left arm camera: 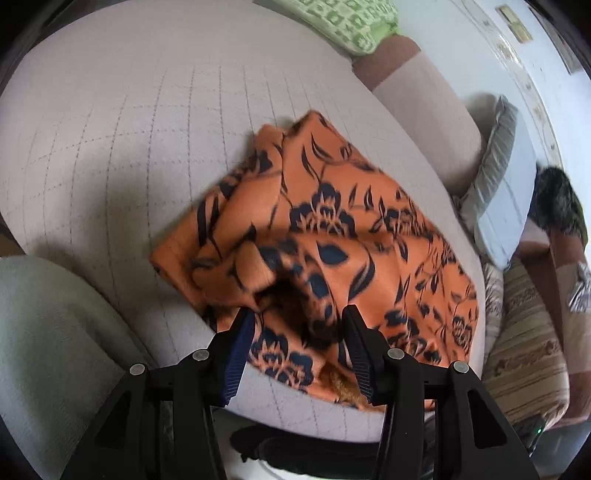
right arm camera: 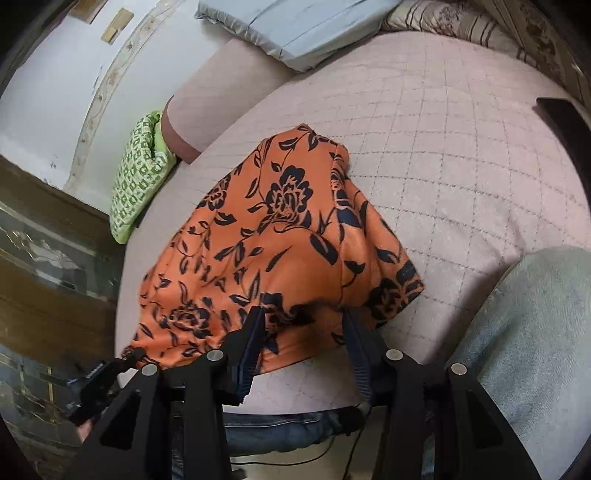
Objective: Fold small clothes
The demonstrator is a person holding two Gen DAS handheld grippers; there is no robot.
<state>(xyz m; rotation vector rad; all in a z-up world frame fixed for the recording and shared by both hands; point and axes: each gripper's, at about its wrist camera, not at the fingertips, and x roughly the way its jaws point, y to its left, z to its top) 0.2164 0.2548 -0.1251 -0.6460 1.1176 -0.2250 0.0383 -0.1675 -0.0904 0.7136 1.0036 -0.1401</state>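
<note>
Both tools, left (left arm camera: 299, 325) and right (right arm camera: 304, 323), are gaping wide over the orange floral-print garment (left arm camera: 332, 229); each should be pinching a hem corner squarely before folding

Orange garment with dark floral print (left arm camera: 332, 229), rumpled and partly folded, on quilted pale pink cushion (left arm camera: 122, 147). Left gripper (left arm camera: 297, 325) over garment's near edge, jaws apart, fabric bunched between fingertips (left arm camera: 242, 332). Grey-green cloth (left arm camera: 48, 332) at left. Green patterned pillow (left arm camera: 347, 22) at top. Grey pillow (left arm camera: 506, 184) and striped cushion (left arm camera: 524, 350) at right.
</note>
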